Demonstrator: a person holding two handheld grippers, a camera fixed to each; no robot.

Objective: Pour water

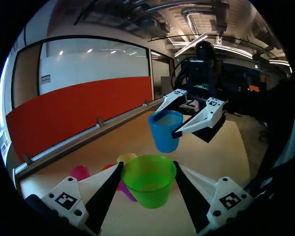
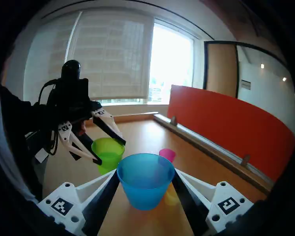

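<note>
Left fingers [image 1: 104, 192] grip green cup [image 1: 149, 183] held between; right fingers [image 2: 185, 192] grip blue cup [image 2: 145, 183].

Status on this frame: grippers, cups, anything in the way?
Left gripper shut on green cup, right gripper shut on blue cup. Both near upright, apart, no pour yet. Pink cup, yellow cup on table below, not blocking.

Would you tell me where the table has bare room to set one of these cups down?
Bare tabletop lies between the pink cup and the orange partition, and beyond the green cup toward the window. It is crowded around the yellow cup, beside the pink one.
</note>
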